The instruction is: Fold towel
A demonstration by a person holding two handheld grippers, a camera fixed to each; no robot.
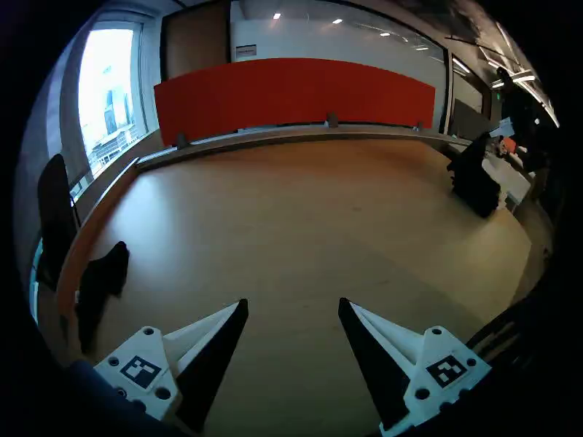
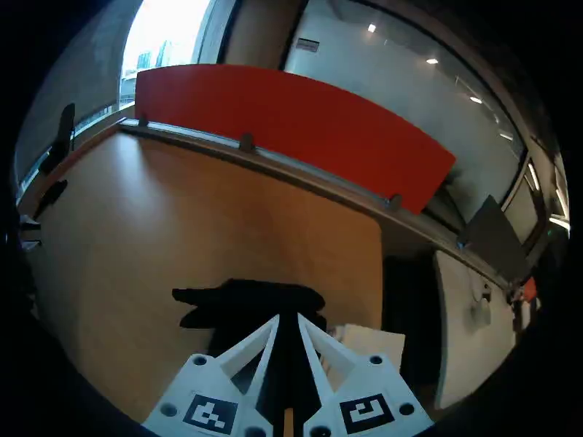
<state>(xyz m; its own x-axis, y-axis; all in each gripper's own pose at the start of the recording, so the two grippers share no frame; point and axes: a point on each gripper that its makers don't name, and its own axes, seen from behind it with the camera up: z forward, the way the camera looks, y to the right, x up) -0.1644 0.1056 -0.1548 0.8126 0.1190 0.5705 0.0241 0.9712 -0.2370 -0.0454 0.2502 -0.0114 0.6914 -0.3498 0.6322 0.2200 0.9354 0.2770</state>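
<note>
Wooden table [image 1: 306,218] is backed by a red partition [image 1: 291,98], and a dark towel [image 2: 248,297] lies flat near one table edge. Left gripper [image 1: 293,306] hangs spread wide above the wood. Right gripper [image 2: 288,318] is drawn almost together over the towel; whether it pinches the cloth cannot be told.

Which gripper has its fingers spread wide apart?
The left gripper: its fingers stand wide apart over the table, while the right gripper has them almost together at the towel.
</note>
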